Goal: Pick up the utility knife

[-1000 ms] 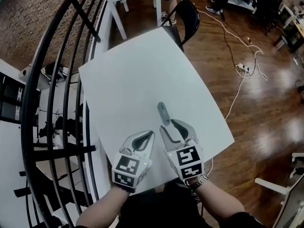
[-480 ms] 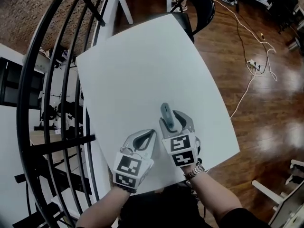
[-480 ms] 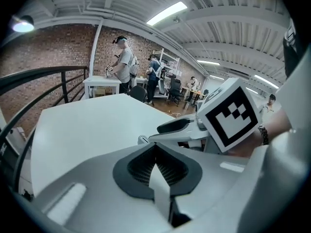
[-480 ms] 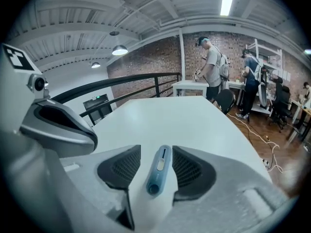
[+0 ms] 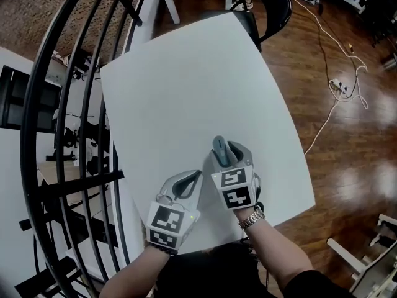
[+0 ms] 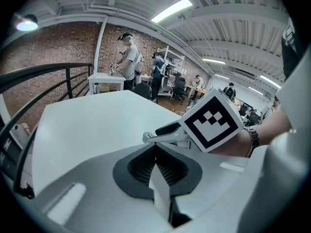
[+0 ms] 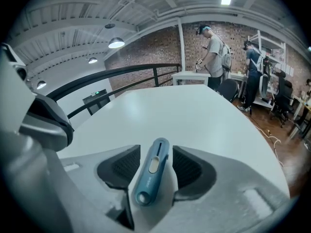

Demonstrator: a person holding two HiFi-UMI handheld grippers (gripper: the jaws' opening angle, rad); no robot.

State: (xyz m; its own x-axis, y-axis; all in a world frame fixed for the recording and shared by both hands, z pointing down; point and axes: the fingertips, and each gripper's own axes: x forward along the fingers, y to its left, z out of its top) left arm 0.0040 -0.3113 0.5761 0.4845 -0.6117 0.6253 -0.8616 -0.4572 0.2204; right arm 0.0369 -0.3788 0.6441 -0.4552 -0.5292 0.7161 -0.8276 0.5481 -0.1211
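The utility knife (image 5: 220,146), slim and teal-blue with a slider on top, lies flat on the white table (image 5: 186,85). My right gripper (image 5: 228,152) is lowered over the knife's near half. In the right gripper view the knife (image 7: 151,176) lies between the dark pads (image 7: 118,168) with a gap on each side; the jaws are opening and do not press on it. My left gripper (image 5: 191,179) rests beside it on the left, its tips together and empty. In the left gripper view my left gripper (image 6: 157,147) has the right gripper's marker cube (image 6: 212,122) just ahead of it.
A black curved railing (image 5: 68,104) runs along the table's left side. A black chair (image 5: 267,5) stands at the far edge. A white cable (image 5: 329,85) trails over the wooden floor at right. Two people (image 7: 214,57) stand by another white table beyond.
The right gripper has moved forward and down over the knife, which now lies between its widened jaws instead of ahead of them. The left gripper has sunk a little.
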